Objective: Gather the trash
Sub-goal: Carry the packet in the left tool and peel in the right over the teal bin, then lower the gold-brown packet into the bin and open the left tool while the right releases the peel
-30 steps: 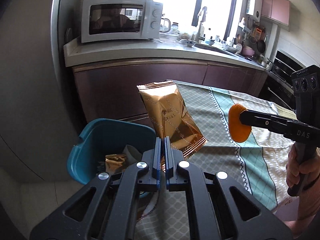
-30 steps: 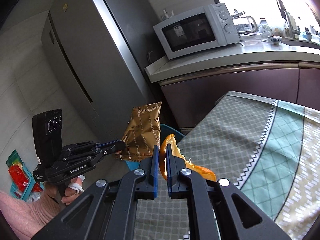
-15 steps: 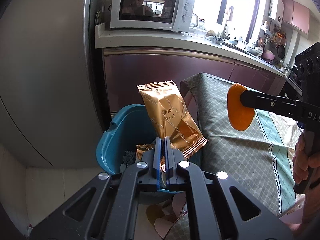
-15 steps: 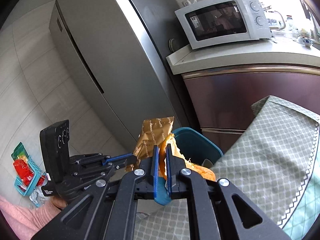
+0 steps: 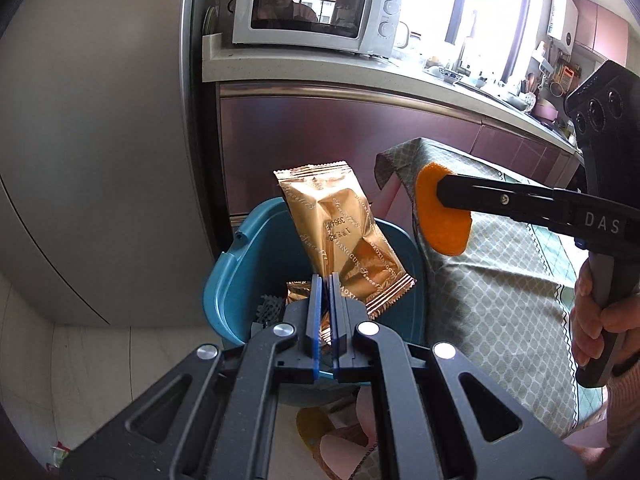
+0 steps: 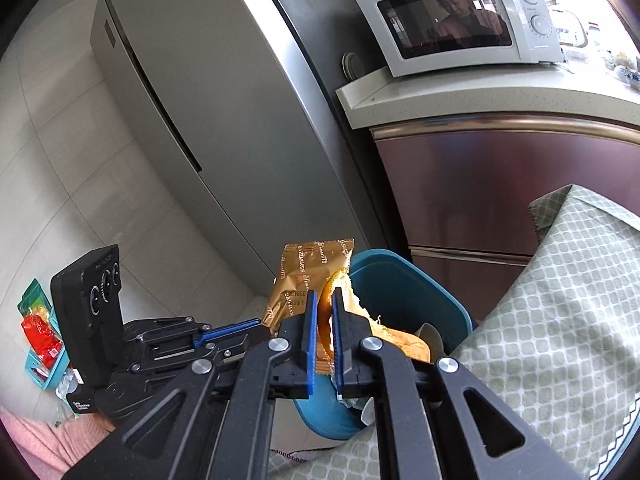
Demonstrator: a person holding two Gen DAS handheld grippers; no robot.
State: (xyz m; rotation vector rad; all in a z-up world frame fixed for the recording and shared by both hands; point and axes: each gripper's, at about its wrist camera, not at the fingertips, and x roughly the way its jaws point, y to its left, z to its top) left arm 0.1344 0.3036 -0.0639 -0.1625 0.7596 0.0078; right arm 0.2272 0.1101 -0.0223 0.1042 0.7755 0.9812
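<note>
Two bits of trash in hand, bin's right underneath. Going left to right in the left wrist view: teal bin lower centre, left gripper pinching the gold wrapper over its mouth, right gripper clamped on the orange peel over the tablecloth edge. I'd drop the wrapper first, then bring the peel further over the bin before letting go.

Bright daylight from a blown-out window, sharp focus, strong fisheye edge curvature.
</note>
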